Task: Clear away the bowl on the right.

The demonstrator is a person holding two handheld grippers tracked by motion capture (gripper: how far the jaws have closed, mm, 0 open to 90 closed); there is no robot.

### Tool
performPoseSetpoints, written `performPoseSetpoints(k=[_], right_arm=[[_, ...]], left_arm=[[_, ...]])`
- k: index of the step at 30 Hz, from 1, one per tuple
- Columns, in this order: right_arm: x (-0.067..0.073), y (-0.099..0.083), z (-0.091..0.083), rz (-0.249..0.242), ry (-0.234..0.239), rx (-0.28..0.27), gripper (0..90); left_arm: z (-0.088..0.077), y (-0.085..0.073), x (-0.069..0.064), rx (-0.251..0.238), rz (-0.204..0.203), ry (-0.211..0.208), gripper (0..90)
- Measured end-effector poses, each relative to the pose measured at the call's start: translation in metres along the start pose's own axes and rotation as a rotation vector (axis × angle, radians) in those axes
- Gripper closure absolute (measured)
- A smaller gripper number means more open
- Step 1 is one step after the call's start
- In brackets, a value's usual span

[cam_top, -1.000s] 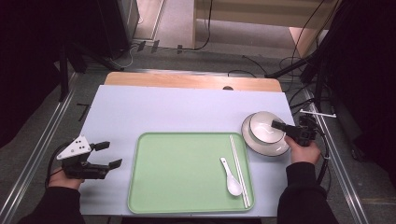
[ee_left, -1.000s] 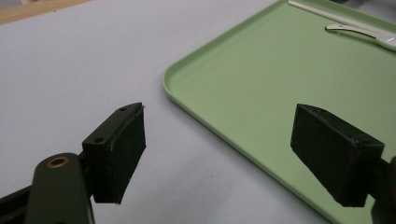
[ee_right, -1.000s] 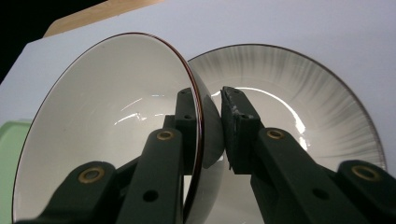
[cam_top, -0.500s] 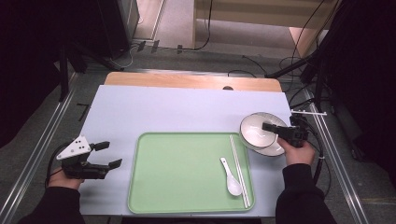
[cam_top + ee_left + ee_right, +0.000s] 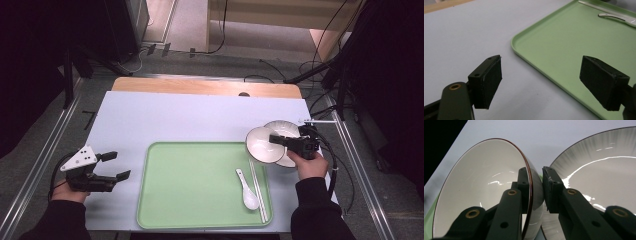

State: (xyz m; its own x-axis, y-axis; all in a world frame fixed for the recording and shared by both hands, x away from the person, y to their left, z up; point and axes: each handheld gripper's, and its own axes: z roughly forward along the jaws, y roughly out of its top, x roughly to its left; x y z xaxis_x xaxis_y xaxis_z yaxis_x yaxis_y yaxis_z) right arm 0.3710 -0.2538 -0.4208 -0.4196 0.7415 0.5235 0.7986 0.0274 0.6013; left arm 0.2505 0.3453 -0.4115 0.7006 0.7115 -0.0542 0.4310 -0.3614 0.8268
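My right gripper (image 5: 536, 185) pinches the glossy round bowl (image 5: 481, 187) rim; ribbed plate (image 5: 599, 170) beside. Left gripper (image 5: 549, 82) gapes, empty.

White bowl (image 5: 481, 192), dark-red rim; plate (image 5: 604, 177) grey-streaked, perhaps; tray (image 5: 200, 185) green.

I count two grippers: the left gripper (image 5: 116, 166) and the right gripper (image 5: 274, 139). I see one bowl (image 5: 260, 145) and one plate (image 5: 288, 128), so two pieces of white crockery in all. There is one green tray (image 5: 192, 187). On it I count one white spoon (image 5: 247, 190) and one pair of chopsticks (image 5: 257, 190), which makes two sticks lying side by side. I see one table (image 5: 190, 120) with a pale cover, and two hands, one behind each gripper.
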Motion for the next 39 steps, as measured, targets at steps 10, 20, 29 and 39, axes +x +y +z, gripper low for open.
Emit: performPoseSetpoints(k=[10, 20, 29, 39], right_arm=[[0.018, -0.003, 0.010, -0.028, 0.046, 0.038, 78.2], [0.036, -0.009, 0.020, -0.058, 0.082, 0.077, 78.2], [0.051, -0.017, 0.024, -0.082, 0.112, 0.113, 78.2], [0.068, -0.033, 0.027, -0.105, 0.149, 0.149, 77.8]], left_arm=[[0.000, 0.000, 0.000, -0.001, -0.001, 0.000, 18.0], [0.000, 0.000, 0.000, -0.002, 0.000, 0.000, 18.0], [0.001, 0.001, 0.000, -0.006, 0.000, -0.003, 18.0], [0.005, 0.004, 0.001, -0.004, 0.007, -0.012, 18.0]])
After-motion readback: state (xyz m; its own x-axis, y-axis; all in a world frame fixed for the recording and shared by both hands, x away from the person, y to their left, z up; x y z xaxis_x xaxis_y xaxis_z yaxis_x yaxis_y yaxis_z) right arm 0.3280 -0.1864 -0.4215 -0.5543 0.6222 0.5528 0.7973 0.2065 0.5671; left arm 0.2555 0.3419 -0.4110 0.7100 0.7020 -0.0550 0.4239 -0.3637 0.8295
